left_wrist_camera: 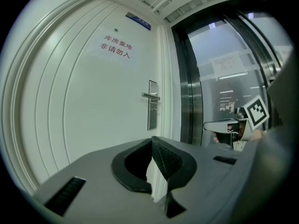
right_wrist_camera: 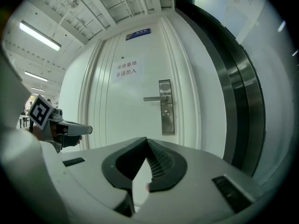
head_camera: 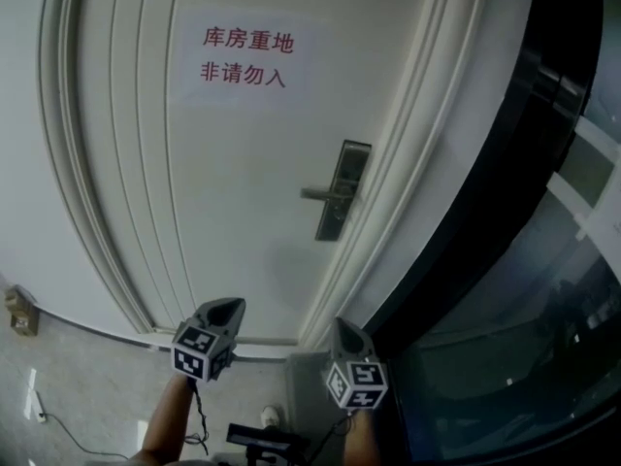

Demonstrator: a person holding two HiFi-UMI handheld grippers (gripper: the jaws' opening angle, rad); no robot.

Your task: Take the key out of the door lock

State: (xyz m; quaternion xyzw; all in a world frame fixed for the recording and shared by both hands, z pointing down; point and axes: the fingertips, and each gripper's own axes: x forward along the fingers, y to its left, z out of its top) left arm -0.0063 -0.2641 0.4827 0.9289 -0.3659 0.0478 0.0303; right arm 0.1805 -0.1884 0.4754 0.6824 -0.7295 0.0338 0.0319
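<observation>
A white door [head_camera: 233, 192] faces me, with a steel lock plate [head_camera: 342, 190] and a lever handle [head_camera: 322, 194] at its right side. Below the handle, a small dark spot at the keyhole [right_wrist_camera: 166, 113] may be the key; it is too small to make out. My left gripper [head_camera: 233, 305] and right gripper [head_camera: 342, 324] hang low in front of the door, well short of the lock. In both gripper views the jaws meet at the tips with nothing between them. The lock plate [left_wrist_camera: 152, 104] lies far ahead of the left gripper [left_wrist_camera: 152, 139], and the right gripper [right_wrist_camera: 146, 140] is just as far back.
A red-lettered sign [head_camera: 245, 56] is on the door. A dark metal frame and glass wall [head_camera: 505, 221] run along the right. A small box [head_camera: 19, 311] sits on the floor at the left, and a cable [head_camera: 58, 433] trails nearby.
</observation>
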